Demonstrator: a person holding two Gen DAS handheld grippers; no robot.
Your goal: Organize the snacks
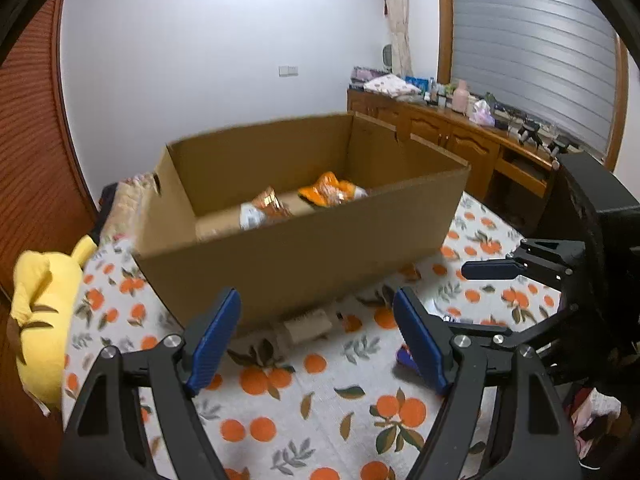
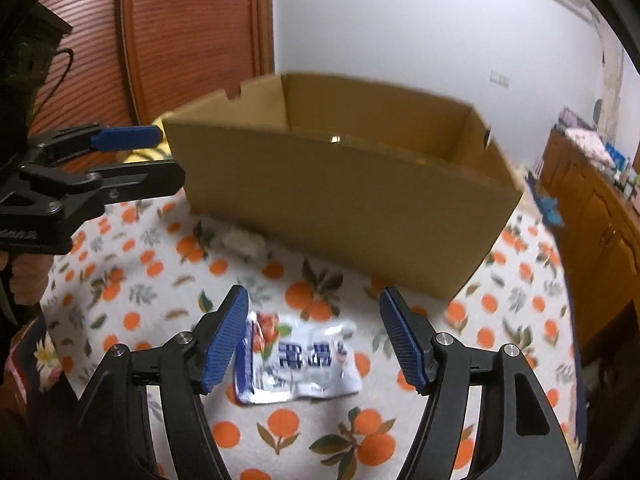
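Note:
An open cardboard box (image 1: 304,240) (image 2: 344,184) stands on the orange-print cloth (image 1: 320,408). Two orange snack packs (image 1: 266,208) (image 1: 334,192) lie inside it. My left gripper (image 1: 316,308) is open in front of the box, with nothing between its fingers. A small beige packet (image 1: 308,326) lies by the box's front wall, beyond its fingertips. A purple packet (image 1: 402,354) peeks out behind its right finger. My right gripper (image 2: 314,300) is open above a white-and-blue snack packet (image 2: 296,360) that lies flat on the cloth, untouched. Each gripper shows in the other's view (image 1: 468,296) (image 2: 168,156).
A yellow plush toy (image 1: 40,320) lies at the cloth's left edge. A wooden cabinet (image 1: 460,136) with clutter on top runs along the right wall. A reddish wooden door (image 2: 192,40) stands behind the box. A person's hand (image 2: 24,280) holds the left gripper's handle.

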